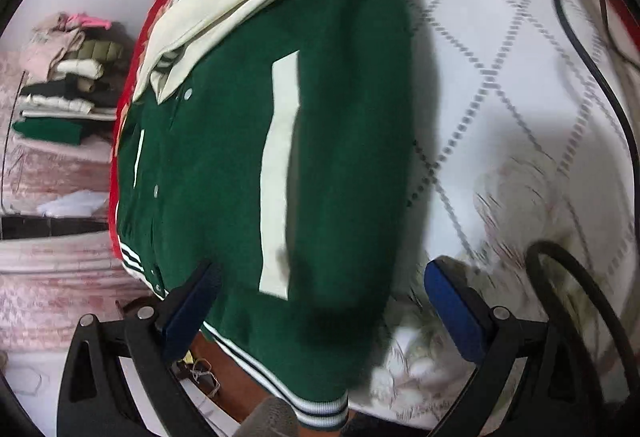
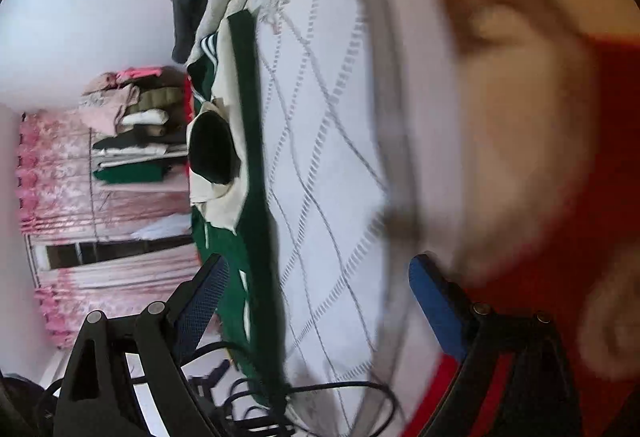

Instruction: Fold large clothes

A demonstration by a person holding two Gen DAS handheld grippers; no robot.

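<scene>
both grippers gape beside unlabelled green jacket.

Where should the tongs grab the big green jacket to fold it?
Probably the striped ribbed hem of the green varsity jacket with cream sleeves. It is the edge nearest the open left tongs, thick and lying flat on the white diamond-patterned bedspread, so come from that bottom side.

left gripper jaws spread, right gripper jaws spread
</scene>
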